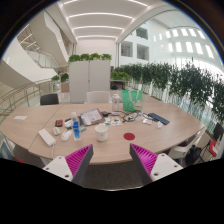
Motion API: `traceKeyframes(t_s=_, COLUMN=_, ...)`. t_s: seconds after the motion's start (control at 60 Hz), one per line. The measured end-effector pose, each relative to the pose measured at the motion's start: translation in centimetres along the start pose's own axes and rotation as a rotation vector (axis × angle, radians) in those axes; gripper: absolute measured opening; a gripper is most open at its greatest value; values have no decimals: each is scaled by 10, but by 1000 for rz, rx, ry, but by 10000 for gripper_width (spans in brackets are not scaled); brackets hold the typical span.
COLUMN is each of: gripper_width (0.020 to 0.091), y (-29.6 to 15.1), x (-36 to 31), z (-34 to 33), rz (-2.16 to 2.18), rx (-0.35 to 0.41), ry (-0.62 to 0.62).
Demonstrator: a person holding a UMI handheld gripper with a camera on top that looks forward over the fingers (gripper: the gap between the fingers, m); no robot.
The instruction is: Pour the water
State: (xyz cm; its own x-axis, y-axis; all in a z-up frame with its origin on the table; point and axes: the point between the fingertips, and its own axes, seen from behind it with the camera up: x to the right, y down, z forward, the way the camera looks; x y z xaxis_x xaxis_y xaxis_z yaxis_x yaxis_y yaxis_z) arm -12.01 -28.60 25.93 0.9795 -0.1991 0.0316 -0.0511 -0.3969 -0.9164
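Observation:
My gripper (112,166) is held open above the near edge of a long wooden table (40,122), with nothing between its pink-padded fingers (77,158). Just ahead of the fingers stands a white cup (101,131). Further left on the table is a blue bottle (76,127). A small red round object (130,137) lies to the right of the cup.
The table carries clutter: papers and a white object (46,137) at left, dark items (156,119) at right, a green container (133,99) at the far side. Chairs (49,99) surround the table. Plants (180,80) line the right side and a white cabinet (90,73) stands behind.

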Motion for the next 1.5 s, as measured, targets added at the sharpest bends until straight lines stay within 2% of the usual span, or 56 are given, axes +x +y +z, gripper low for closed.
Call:
traceKeyframes(t_s=0.083, gripper_width=835, y=-2, x=-24, z=-2, rz=1, rx=27, ry=-26)
traceKeyframes(t_s=0.2, gripper_width=834, y=-15, x=-58, z=18, rz=-46, rx=141, ry=-85)
traceKeyframes(t_s=0.25, gripper_width=832, y=-8, x=-79, z=22, rz=-63, rx=146, ry=-102)
traceKeyframes(t_s=0.467, gripper_width=829, y=17, x=-164, z=145, rz=-38, rx=141, ry=-199)
traceKeyframes(t_s=0.55, gripper_width=832, y=20, x=-195, z=201, rz=-7, rx=173, ry=-237)
traceKeyframes(t_s=0.633, gripper_width=832, y=36, x=-221, z=257, rz=8, rx=134, ry=-249)
traceKeyframes(t_s=0.883, gripper_width=829, y=3, x=-244, z=373, rz=-12, rx=213, ry=-199)
traceKeyframes(t_s=0.917, gripper_width=805, y=2, x=-244, z=384, rz=-14, rx=225, ry=-201)
traceKeyframes(t_s=0.95, gripper_width=735, y=0, x=-247, z=393, rz=-21, rx=229, ry=-203)
traceKeyframes(t_s=0.983, gripper_width=593, y=1, x=-253, z=402, rz=-34, rx=224, ry=-219)
traceKeyframes(t_s=1.0, gripper_width=467, y=3, x=-255, z=405, rz=-40, rx=211, ry=-221)
traceKeyframes(t_s=1.133, gripper_width=450, y=-3, x=-258, z=414, rz=-78, rx=236, ry=-208)
traceKeyframes(t_s=1.217, gripper_width=413, y=-2, x=-258, z=416, rz=-60, rx=224, ry=-221)
traceKeyframes(t_s=1.333, gripper_width=368, y=3, x=-260, z=419, rz=30, rx=150, ry=-274)
traceKeyframes(t_s=1.367, gripper_width=344, y=3, x=-263, z=417, rz=73, rx=109, ry=-310)
traceKeyframes(t_s=1.5, gripper_width=344, y=-28, x=-276, z=385, rz=443, rx=-7, ry=-470)
